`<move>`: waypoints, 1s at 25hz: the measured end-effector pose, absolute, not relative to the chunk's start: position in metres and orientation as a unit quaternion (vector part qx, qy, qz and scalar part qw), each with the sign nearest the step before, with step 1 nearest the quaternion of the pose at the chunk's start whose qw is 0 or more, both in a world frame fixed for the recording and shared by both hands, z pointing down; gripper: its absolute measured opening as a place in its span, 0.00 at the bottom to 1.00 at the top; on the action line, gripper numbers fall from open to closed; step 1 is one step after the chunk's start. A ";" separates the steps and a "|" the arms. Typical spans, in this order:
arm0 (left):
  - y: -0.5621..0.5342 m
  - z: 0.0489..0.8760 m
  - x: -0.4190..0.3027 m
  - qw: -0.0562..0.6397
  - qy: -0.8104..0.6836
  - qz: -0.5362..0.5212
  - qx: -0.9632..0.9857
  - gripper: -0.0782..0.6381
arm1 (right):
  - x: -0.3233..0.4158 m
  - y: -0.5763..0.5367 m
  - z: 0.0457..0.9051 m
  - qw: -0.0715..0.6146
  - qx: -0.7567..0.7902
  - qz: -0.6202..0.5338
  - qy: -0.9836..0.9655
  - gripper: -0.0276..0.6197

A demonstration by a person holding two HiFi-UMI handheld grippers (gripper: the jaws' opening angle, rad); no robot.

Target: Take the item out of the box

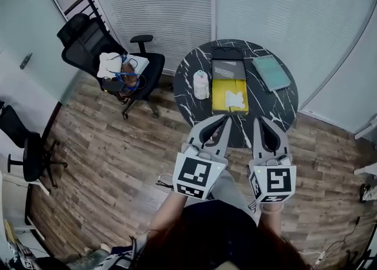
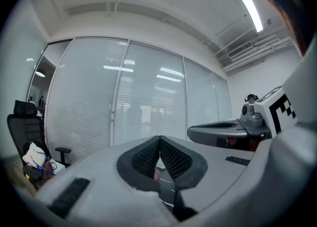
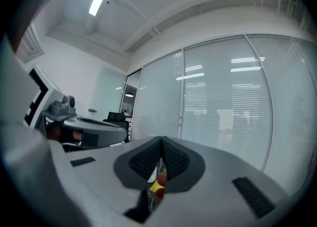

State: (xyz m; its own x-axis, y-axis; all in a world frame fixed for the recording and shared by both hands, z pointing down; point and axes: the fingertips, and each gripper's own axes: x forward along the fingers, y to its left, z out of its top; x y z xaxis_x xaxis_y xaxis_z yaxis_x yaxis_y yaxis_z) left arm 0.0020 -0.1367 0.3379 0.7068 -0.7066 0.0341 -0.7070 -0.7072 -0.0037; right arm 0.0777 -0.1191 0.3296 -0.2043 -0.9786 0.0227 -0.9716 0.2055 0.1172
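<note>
On the table [image 1: 271, 105], the yellow box [image 1: 220, 101] lies lengthwise front-to-back.

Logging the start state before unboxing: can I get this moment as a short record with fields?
table: round, black marble
yellow box: mid-table, top open
white item: lying in the yellow box
left gripper: shut, empty, short of the box
right gripper: shut, empty, beside the left
also on table: teal book, white pouch

A flat yellow box [image 1: 221, 102] lies near the middle of the round black marble table [image 1: 277, 105], with a white item [image 1: 235, 99] in it.
</note>
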 end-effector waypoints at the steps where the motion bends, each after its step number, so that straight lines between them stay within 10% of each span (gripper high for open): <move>1: -0.141 0.338 0.003 0.005 -0.384 0.017 0.923 0.15 | 0.080 -0.124 0.330 0.047 0.629 -0.038 -0.775 0.08; 25: -0.241 0.349 0.027 0.021 -0.422 0.025 0.906 0.15 | 0.108 -0.237 0.375 0.115 0.573 -0.012 -0.811 0.08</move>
